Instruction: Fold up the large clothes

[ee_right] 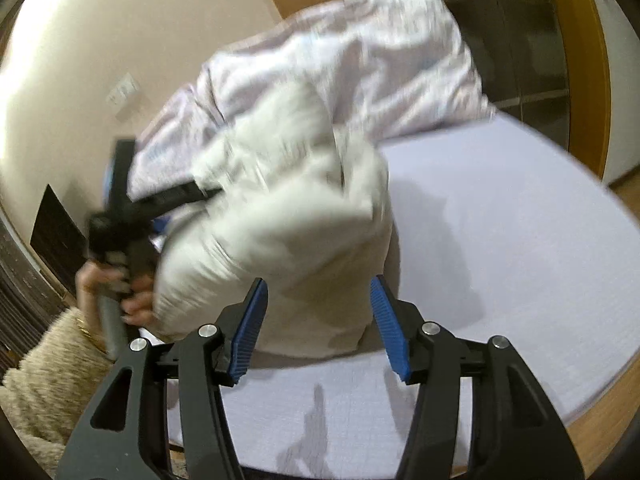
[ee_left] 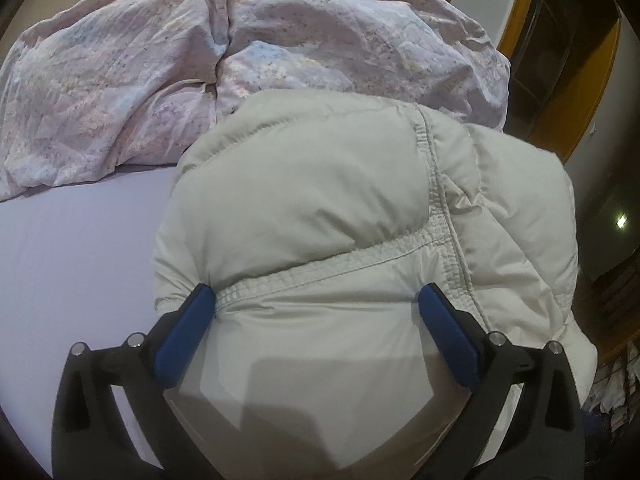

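On the lilac bed (ee_left: pixel 80 280), a crumpled floral duvet (ee_left: pixel 200 60).

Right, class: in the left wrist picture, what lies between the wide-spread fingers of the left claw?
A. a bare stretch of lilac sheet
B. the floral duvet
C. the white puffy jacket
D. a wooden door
C: the white puffy jacket bulges up between the blue pads of the left claw; the floral duvet lies farther back on the bed.
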Available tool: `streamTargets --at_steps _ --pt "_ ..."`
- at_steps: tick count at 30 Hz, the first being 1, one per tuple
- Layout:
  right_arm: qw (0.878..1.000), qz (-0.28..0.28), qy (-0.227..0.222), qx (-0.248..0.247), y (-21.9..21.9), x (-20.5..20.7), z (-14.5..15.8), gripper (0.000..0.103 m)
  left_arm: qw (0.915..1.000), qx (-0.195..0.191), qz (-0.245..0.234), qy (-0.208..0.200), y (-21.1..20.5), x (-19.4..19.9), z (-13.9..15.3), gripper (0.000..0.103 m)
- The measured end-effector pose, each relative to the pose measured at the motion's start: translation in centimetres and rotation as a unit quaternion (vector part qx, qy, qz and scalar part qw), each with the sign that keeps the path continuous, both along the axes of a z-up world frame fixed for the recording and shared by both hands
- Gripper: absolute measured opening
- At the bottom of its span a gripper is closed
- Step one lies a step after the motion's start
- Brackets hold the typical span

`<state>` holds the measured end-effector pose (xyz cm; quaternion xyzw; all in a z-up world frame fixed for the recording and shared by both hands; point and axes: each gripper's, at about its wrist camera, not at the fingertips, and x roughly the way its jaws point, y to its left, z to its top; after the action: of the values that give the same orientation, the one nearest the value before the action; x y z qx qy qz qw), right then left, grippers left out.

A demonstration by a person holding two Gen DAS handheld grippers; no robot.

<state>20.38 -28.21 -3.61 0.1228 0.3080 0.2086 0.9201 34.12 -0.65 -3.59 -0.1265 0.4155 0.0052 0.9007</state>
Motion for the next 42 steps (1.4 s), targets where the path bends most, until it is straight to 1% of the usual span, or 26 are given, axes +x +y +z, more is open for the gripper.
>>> streamTargets --at_steps 2,4,6,7,9,11,12,14,16,19,21,23,26,28,31,33,35,37,42 --pt "1.0 0.008 -0.014 0.003 0.1 -0.2 2.1 0.056 1.0 -0.006 -0.001 -0.001 0.5 -0.2 0.3 0.101" --pt "0.999 0.025 -0.023 0.001 0.9 0.9 3.8 0.056 0.9999 -0.017 -0.002 -0.002 1.1 -0.4 0.8 0.101" --pt "0.998 0.044 -0.03 -0.012 2.8 2.5 5.2 0.056 0.9994 -0.035 -0.003 -0.001 1.8 -0.7 1.3 0.101" --pt "0.998 0.055 -0.032 -0.018 3.6 3.4 5.5 0.055 0.9988 -0.049 -0.005 -0.003 2.5 -1.0 1.7 0.101" --pt "0.996 0.072 -0.037 -0.038 6.6 5.6 6.2 0.054 0.9977 -0.066 -0.003 -0.01 3.6 -1.4 2.5 0.101" --pt "0.994 0.085 -0.038 -0.055 9.0 7.2 6.6 0.054 0.9981 -0.057 0.005 -0.023 4.7 -1.7 3.5 0.101" --pt "0.993 0.092 -0.03 -0.063 10.2 8.5 6.6 0.052 0.9988 -0.04 0.01 -0.026 5.2 -1.7 3.8 0.101" --pt "0.993 0.09 -0.01 -0.072 11.6 10.7 6.3 0.049 0.9995 -0.021 0.011 -0.022 5.7 -1.4 3.9 0.101" --pt "0.993 0.08 0.004 -0.087 12.9 13.0 5.9 0.049 0.9998 -0.001 0.012 -0.018 6.0 -0.8 3.7 0.101" --pt "0.992 0.064 0.013 -0.112 13.6 15.2 5.4 0.047 0.9996 0.019 0.011 -0.015 6.1 0.3 3.3 0.101" --pt "0.988 0.057 0.018 -0.139 13.9 16.7 4.4 0.043 0.999 0.039 0.008 -0.018 5.7 1.0 3.0 0.101" --pt "0.986 0.052 0.029 -0.156 13.8 17.5 3.1 0.04 0.9982 0.056 0.003 -0.02 5.1 1.3 2.6 0.101" --pt "0.985 0.046 0.026 -0.161 12.8 17.9 1.1 0.039 0.9962 0.081 -0.006 -0.033 3.8 1.5 1.8 0.101" --pt "0.986 0.043 0.025 -0.158 12.4 18.0 0.6 0.039 0.9966 0.076 -0.009 -0.032 3.4 1.8 1.4 0.101" --pt "0.986 0.039 0.016 -0.159 11.9 18.4 -0.5 0.04 0.9982 0.055 -0.01 -0.021 3.3 2.4 0.8 0.101" --pt "0.987 0.042 0.013 -0.152 11.6 18.7 -1.1 0.04 0.999 0.042 -0.007 -0.013 3.3 2.8 0.3 0.101" --pt "0.989 0.044 0.016 -0.138 11.2 19.1 -1.7 0.04 0.999 0.042 -0.005 -0.01 3.2 3.0 0.0 0.101" --pt "0.991 0.044 0.018 -0.127 10.9 19.5 -2.2 0.04 0.9986 0.052 -0.004 -0.008 2.8 3.2 -0.3 0.101" --pt "0.993 0.043 0.008 -0.113 10.5 19.7 -3.5 0.041 0.998 0.063 0.001 -0.011 2.3 3.5 -1.0 0.101"
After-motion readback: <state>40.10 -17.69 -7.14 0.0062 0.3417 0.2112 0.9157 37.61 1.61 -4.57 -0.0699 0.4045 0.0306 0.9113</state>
